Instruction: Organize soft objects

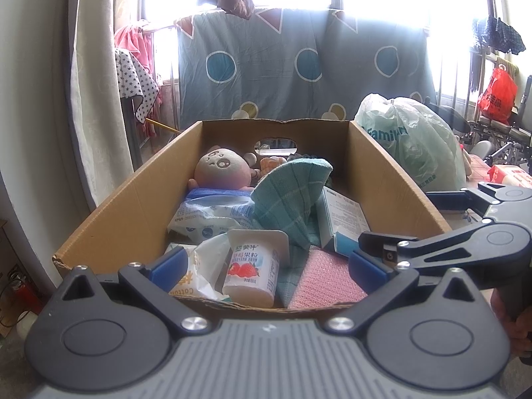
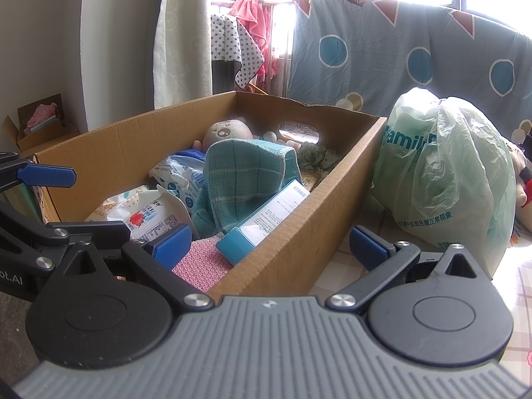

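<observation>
With both grippers spread and empty over the near rim of the box (image 1: 133, 199), I'd work left to right: left gripper (image 1: 266, 264) passes the yogurt cup (image 1: 252, 267), lower centre, for the towel (image 1: 289, 196) mid-frame; right gripper (image 2: 271, 244) straddles the box wall, so lift it clear first.

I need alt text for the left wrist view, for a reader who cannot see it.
An open left gripper hovers at the near edge of a brown cardboard box holding a strawberry yogurt cup, a folded teal checked cloth and a round-headed plush doll.
</observation>
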`<state>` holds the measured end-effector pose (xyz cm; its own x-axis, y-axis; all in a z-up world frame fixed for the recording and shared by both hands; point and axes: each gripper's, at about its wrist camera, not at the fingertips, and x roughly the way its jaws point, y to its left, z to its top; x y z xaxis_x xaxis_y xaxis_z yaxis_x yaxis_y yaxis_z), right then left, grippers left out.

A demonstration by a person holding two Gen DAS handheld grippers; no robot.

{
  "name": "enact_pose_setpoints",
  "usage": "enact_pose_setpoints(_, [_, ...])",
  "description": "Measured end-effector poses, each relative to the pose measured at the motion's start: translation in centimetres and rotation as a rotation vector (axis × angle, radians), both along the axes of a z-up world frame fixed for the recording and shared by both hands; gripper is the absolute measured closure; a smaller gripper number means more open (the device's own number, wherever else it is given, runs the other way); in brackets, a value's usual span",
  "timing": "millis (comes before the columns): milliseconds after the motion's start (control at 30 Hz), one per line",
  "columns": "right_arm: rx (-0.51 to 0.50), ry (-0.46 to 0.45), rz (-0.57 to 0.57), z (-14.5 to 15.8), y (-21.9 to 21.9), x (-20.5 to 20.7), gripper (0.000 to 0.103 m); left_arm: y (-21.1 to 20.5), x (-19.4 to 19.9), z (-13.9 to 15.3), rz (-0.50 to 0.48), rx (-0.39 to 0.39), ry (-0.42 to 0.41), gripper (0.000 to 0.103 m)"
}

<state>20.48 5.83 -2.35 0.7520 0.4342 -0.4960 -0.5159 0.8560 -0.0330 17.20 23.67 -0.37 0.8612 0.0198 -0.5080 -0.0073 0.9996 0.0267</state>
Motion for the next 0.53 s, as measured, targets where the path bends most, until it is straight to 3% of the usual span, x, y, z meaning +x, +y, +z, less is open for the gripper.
enact_pose_setpoints(533, [0.0, 0.0, -0.001, 0.0, -0.02, 0.0, 0.001, 0.03, -0.03, -0.03, -0.003, 0.0, -0.007, 0.0])
